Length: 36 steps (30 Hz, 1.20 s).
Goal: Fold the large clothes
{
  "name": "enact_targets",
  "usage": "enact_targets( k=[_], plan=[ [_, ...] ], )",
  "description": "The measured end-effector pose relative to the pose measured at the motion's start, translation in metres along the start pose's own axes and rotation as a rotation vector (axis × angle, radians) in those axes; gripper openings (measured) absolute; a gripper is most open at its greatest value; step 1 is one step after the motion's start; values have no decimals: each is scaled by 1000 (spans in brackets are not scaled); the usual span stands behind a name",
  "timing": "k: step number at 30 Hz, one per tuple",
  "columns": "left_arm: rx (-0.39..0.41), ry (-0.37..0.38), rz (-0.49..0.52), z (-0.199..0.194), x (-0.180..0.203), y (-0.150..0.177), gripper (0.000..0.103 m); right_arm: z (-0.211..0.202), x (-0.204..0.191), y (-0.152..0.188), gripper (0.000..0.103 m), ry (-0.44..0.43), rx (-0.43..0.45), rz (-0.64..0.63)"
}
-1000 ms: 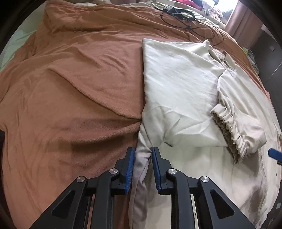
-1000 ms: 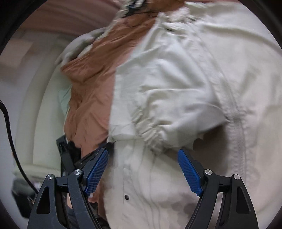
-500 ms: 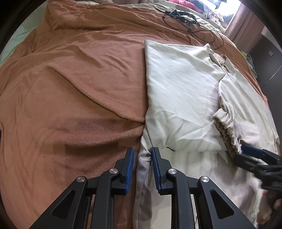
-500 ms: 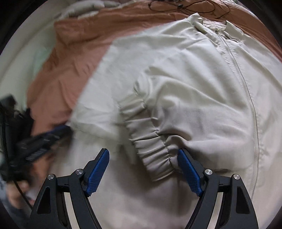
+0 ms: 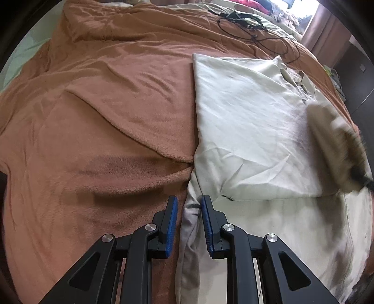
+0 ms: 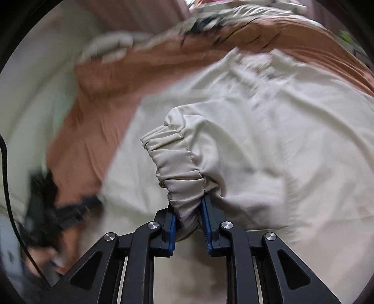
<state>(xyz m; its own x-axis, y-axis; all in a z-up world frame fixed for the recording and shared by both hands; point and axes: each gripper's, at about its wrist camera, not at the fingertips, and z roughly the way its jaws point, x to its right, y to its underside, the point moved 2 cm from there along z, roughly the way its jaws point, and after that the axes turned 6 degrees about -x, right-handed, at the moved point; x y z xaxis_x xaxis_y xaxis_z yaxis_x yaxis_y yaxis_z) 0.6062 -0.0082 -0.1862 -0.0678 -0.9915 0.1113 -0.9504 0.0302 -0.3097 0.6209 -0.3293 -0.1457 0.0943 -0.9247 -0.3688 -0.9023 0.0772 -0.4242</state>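
Brown-blanketed bed (image 5: 112, 121), bright window (image 5: 301, 9)

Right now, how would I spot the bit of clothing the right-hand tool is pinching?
A brown blanket covers the bed, and a cream jacket lies on it. The right gripper is shut on the sleeve cuff, the only part gathered into elastic ruffles.

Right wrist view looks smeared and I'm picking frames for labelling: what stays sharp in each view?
Right wrist view: only the gathered beige elastic cuff and right gripper pinching it; bed behind smears. Left wrist view: crisp brown fleece blanket, but blurred sleeve at right.
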Motion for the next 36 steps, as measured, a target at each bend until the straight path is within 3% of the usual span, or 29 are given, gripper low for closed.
enact_targets(
  k=[7, 9, 10, 12, 19, 23, 25, 26, 27, 28, 36],
  plan=[
    [-4, -39, 29, 0, 9, -4, 23, -67, 102, -14, 19, -44, 189, 243],
    [-8, -48, 37, 2, 12, -5, 23, -70, 135, -11, 32, -16, 199, 326],
    [-10, -53, 40, 3, 13, -5, 23, -68, 145, -9, 38, 16, 193, 356],
    [-14, -62, 45, 5, 14, -6, 23, -65, 176, -1, 61, 72, 152, 452],
    [-14, -92, 52, 6, 19, -5, 23, -49, 208, 27, 62, 41, 50, 591],
    [-11, -105, 62, 8, 22, -5, 23, -29, 203, 29, 62, -109, 29, 609],
    [-7, -106, 61, 10, 22, -5, 23, -19, 204, 28, 57, -104, 42, 608],
    [-5, -107, 57, 11, 21, -5, 23, -15, 206, 26, 42, -100, 57, 614],
    [-4, -111, 48, 12, 19, -6, 23, -9, 208, 24, 19, -107, 65, 619],
    [-4, -113, 43, 13, 19, -6, 23, -5, 209, 21, 15, -115, 65, 622],
    [18, -183, -7, 11, 2, -7, 22, 12, 194, 5, 12, -92, 56, 570]
  ],
)
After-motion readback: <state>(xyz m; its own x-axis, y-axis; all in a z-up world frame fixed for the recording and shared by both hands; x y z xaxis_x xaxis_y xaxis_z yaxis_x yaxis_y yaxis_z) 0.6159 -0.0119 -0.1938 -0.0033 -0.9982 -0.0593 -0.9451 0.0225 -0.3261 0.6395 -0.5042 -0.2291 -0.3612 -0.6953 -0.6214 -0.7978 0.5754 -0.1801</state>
